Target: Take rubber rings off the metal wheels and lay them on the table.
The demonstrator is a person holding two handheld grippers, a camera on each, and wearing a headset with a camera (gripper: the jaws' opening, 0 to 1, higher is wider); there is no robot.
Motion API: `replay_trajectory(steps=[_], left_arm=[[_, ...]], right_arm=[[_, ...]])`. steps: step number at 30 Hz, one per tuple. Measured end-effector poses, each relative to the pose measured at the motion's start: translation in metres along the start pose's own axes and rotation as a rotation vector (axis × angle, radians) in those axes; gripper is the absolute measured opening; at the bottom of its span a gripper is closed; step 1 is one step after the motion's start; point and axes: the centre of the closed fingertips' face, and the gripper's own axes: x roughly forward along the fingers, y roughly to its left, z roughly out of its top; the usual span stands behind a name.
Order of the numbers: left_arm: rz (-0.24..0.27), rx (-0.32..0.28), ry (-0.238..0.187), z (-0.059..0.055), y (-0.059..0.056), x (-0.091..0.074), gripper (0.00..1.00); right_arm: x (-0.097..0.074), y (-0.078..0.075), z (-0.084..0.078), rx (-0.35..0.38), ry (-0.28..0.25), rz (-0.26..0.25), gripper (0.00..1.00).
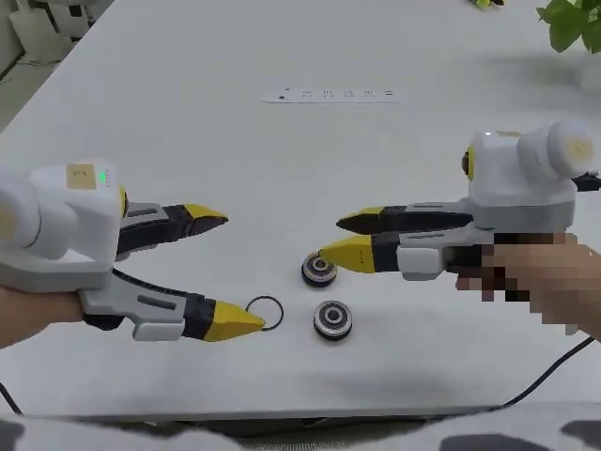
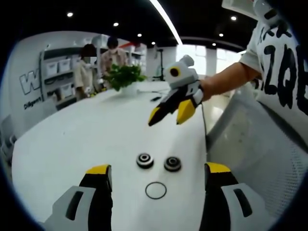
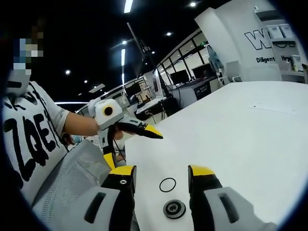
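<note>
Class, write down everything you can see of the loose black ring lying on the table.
The ring is a thin black band, rubber by its look, a closed circle lying flat on the white table, which shows through its middle. It lies apart from the nearest wheel and the other wheel. It lies by the tips of the open left gripper; in the head view one yellow tip covers its edge, and contact cannot be told.

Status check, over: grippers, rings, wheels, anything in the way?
Left gripper open, right gripper open, both empty. One rubber ring loose, flat on table. Two metal wheels beside it. Nothing blocking.
</note>
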Motion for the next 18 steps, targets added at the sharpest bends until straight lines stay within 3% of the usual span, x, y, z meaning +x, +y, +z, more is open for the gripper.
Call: replay_trajectory(steps=[18], left_arm=[[-0.009,0.011,-0.002,0.006,0.001,0.003,0.8]], right_arm=[[-0.018,-0.005,-0.002,-0.021,-0.008,-0.025,0.44]])
